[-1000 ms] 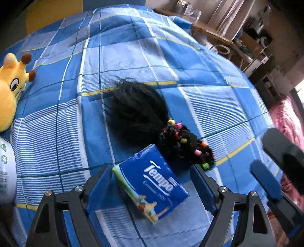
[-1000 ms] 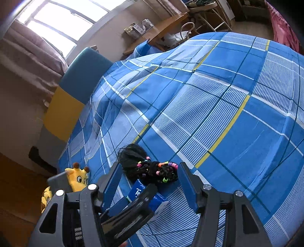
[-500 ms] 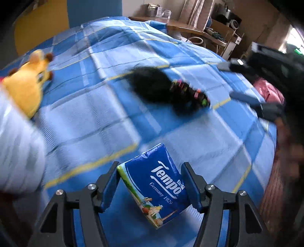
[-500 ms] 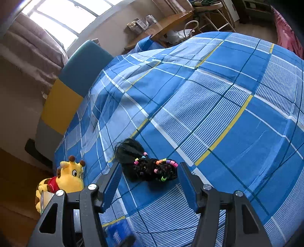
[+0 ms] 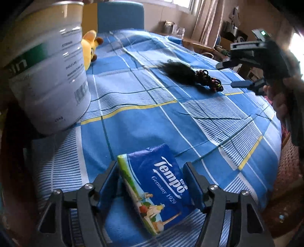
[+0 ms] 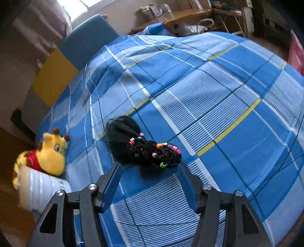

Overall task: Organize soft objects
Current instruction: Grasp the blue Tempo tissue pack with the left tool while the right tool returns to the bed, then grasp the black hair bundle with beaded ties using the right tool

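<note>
My left gripper (image 5: 151,171) is shut on a blue Tempo tissue pack (image 5: 157,188) and holds it above the blue plaid bed cover (image 5: 171,117). A black hairpiece with coloured bands (image 5: 191,76) lies further back; it also shows in the right wrist view (image 6: 144,146), just ahead of my open, empty right gripper (image 6: 150,176). The right gripper also shows at the right of the left wrist view (image 5: 241,74). A yellow giraffe plush (image 6: 51,155) lies at the bed's left edge and shows in the left wrist view (image 5: 90,47).
A white can with a green label (image 5: 47,72) stands on the bed at the left, next to the plush; it also shows in the right wrist view (image 6: 39,190). A blue and yellow headboard (image 6: 79,51), a wooden desk (image 6: 171,17) and clutter lie beyond the bed.
My left gripper closed on the tissue pack, lifted it and carried it left, away from the hairpiece, toward the white can. My right gripper moved closer to the hairpiece.
</note>
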Demonstrator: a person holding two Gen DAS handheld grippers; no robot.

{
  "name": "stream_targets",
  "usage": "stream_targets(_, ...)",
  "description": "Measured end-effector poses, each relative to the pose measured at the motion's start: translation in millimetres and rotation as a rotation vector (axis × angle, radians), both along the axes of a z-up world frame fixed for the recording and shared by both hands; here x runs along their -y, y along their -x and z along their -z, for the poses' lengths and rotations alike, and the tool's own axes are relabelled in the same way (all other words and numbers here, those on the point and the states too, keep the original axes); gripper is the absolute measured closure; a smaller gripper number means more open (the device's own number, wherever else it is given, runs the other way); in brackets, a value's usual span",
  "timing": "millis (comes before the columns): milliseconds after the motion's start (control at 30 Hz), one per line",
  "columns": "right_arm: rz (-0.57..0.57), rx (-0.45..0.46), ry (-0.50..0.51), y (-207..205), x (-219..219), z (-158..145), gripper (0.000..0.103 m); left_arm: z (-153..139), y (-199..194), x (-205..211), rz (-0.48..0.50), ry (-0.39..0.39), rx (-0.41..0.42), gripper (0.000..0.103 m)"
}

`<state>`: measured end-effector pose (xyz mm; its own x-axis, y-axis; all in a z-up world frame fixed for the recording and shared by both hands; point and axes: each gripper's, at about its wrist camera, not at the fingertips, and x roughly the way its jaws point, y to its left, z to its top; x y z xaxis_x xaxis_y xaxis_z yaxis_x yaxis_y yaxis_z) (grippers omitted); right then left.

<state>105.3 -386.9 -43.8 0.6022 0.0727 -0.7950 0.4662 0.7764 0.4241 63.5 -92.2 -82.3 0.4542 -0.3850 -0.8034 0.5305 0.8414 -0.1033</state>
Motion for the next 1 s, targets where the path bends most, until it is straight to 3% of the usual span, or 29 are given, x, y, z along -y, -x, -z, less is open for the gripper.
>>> stream_targets(100,-0.066,-0.027,0.131,-10,-16,-7,0.041,1,1,-1,-0.002,0.011,0.012,0.033)
stream_targets(233,-0.249,-0.081,0.348,-38,-40,-11,0.041,2,1,-2,0.007,0.016,0.038,0.033)
stream_targets(367,-0.38,-0.182,0.457,-70,-45,4,0.041,3,1,-5,0.005,0.033,0.043,0.033)
stream_targets(567,-0.451,-0.26,0.499,-99,-45,25,0.044,4,1,-7,0.006,0.049,0.045,0.033)
stream_targets(600,-0.456,-0.275,0.495,-102,-45,28,0.05,4,1,-7,0.006,0.05,0.045,0.033)
stream_targets(633,-0.471,-0.29,0.479,-104,-46,32,0.065,4,1,-6,0.006,0.05,0.046,0.033)
stream_targets(733,-0.494,-0.299,0.501,-100,-57,36,0.072,4,1,-7,0.006,0.057,0.045,0.032)
stream_targets(967,-0.552,-0.26,0.429,-60,-98,41,0.072,4,2,-7,0.001,0.055,0.053,0.032)
stream_targets(1000,-0.551,-0.252,0.457,-54,-104,44,0.072,4,3,-7,0.001,0.054,0.055,0.032)
